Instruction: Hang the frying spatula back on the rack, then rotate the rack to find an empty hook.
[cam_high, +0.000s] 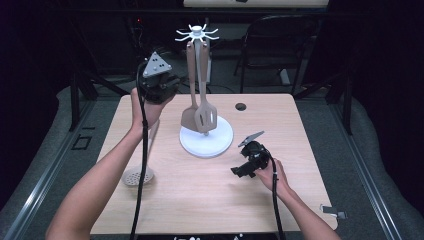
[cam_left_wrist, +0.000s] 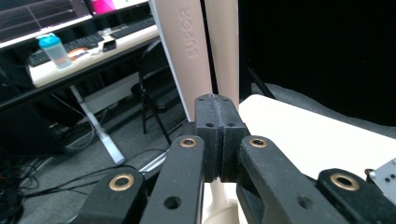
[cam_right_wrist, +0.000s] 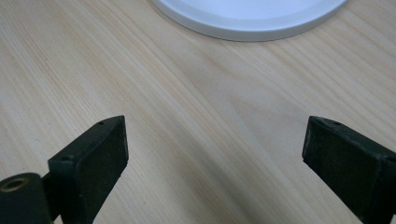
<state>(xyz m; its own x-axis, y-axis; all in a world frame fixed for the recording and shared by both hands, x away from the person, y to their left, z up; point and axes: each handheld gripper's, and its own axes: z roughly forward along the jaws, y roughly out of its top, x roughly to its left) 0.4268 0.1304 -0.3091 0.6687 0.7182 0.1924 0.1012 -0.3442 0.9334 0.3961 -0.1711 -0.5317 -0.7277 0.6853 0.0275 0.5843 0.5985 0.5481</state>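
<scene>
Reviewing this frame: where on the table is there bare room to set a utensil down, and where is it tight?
The table is bare along the near edge between the skimmer and the right gripper, and at the far right beyond the cable hole. It is crowded at centre: the white stand base, the hanging spatulas and the left gripper.

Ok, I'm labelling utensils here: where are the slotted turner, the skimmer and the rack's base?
slotted turner (cam_high: 207, 118), high view, on its slotted blade.
skimmer (cam_high: 137, 176), high view, on its perforated round head.
rack's base (cam_high: 218, 142), high view, on its bare white rim.
</scene>
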